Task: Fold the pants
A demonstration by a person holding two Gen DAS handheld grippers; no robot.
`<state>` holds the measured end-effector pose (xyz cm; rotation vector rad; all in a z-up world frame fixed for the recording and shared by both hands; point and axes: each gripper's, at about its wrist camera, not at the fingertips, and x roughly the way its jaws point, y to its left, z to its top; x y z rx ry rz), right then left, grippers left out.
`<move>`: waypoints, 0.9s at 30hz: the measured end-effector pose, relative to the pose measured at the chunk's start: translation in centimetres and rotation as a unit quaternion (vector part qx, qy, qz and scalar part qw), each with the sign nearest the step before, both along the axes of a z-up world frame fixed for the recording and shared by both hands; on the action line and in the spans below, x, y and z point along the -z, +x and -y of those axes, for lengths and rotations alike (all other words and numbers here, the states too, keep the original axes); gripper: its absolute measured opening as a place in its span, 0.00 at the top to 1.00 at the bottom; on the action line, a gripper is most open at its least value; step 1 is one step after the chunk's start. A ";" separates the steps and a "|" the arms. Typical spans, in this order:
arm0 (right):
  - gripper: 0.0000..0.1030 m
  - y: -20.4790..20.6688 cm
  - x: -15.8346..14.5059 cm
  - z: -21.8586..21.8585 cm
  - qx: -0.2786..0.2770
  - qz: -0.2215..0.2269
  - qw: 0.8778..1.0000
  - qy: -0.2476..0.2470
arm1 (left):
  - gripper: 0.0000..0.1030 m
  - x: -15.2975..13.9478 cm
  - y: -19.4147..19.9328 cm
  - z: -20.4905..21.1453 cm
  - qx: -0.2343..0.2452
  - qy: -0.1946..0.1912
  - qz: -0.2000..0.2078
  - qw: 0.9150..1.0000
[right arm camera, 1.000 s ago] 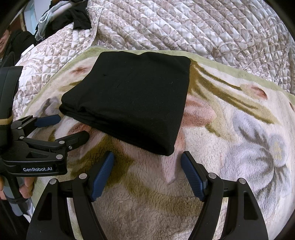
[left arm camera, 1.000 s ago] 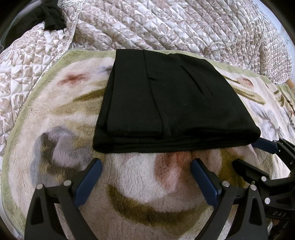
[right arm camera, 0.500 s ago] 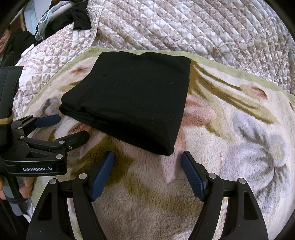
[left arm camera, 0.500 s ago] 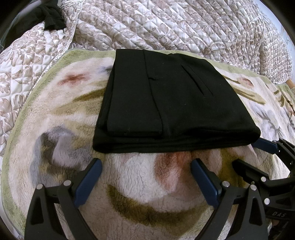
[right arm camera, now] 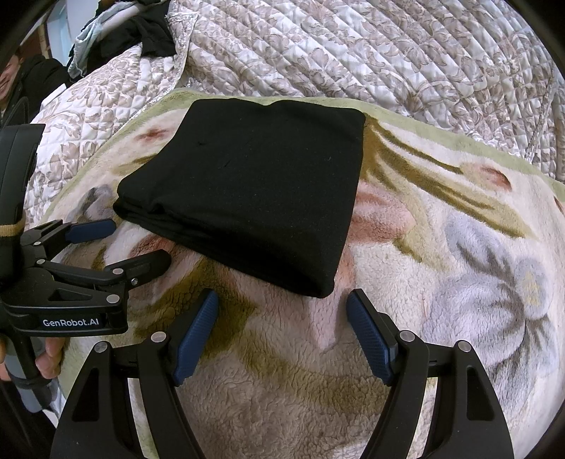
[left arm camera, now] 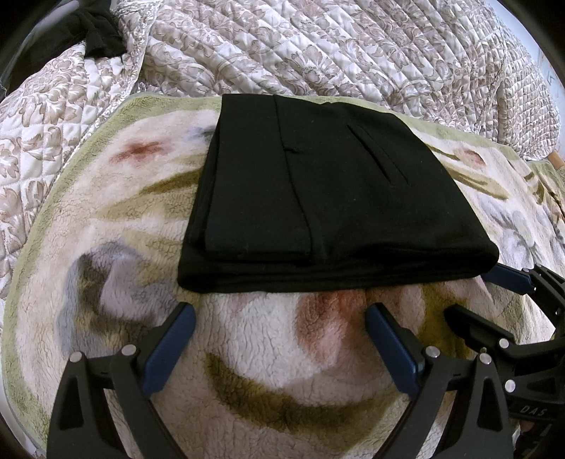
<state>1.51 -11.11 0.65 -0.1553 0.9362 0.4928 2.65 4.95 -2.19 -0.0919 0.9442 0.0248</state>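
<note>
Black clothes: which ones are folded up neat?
The black pants on the fleece blanket, just ahead of both open grippers, form a flat rectangle. The other dark clothes are a crumpled heap on the quilt.

The black pants [left arm camera: 328,197] lie folded into a compact, flat rectangle of several stacked layers on the fleece floral blanket [left arm camera: 268,353]. A slit pocket and a long seam show on the top layer; the thick folded edge faces the near side, its far edge reaching the blanket's green border

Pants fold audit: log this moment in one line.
pants: folded, on fleece blanket | left gripper: open, empty | right gripper: open, empty
</note>
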 end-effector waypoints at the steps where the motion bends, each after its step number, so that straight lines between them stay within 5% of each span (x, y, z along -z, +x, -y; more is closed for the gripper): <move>1: 0.27 0.0 0.0 0.0 0.000 0.000 1.000 0.000 | 0.04 0.0 0.0 0.0 0.000 0.000 0.000 1.000; 27: 0.26 -0.1 0.0 -0.1 0.001 0.001 1.000 0.000 | 0.03 0.0 0.0 0.0 -0.002 -0.002 0.006 1.000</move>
